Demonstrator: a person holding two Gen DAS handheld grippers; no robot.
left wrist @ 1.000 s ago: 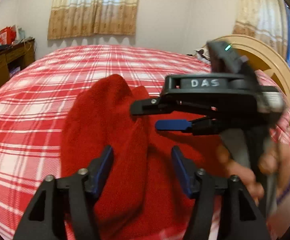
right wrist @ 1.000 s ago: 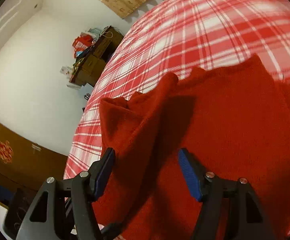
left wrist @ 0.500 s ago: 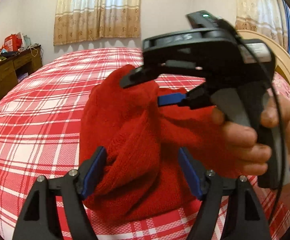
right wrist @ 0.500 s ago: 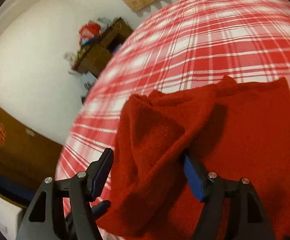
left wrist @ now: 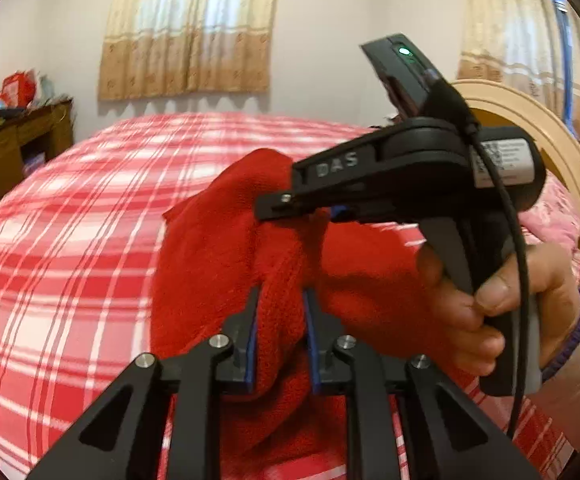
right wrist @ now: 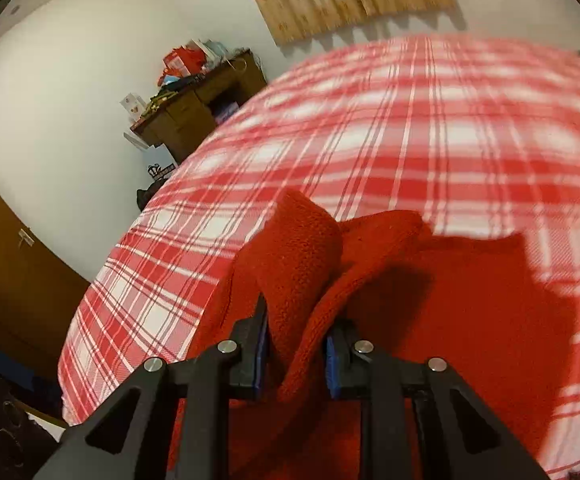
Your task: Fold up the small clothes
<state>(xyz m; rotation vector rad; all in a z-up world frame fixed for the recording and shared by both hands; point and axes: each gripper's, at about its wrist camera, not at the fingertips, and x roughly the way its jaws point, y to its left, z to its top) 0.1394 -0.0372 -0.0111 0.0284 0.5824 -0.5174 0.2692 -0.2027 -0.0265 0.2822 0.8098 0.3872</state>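
Observation:
A red knitted garment point(left wrist: 218, 248) lies bunched on the red-and-white plaid bed point(left wrist: 70, 240). My left gripper point(left wrist: 280, 336) is shut on a raised fold of it, blue pads pressing both sides. My right gripper point(right wrist: 295, 344) is shut on another thick fold of the same garment point(right wrist: 469, 300). In the left wrist view the right gripper point(left wrist: 290, 204) reaches in from the right, held by a hand point(left wrist: 489, 304), its fingertips buried in the cloth just above my left gripper.
A wooden headboard point(left wrist: 537, 120) curves at the right of the bed. A dark wooden desk point(right wrist: 198, 108) with clutter stands by the far wall. Curtains point(left wrist: 186, 28) hang behind the bed, and a brown door point(right wrist: 6, 280) shows at the left.
Both grippers have gone from open to shut on folds of the red garment. The right gripper came closer to the left one, and the cloth is lifted into a ridge.

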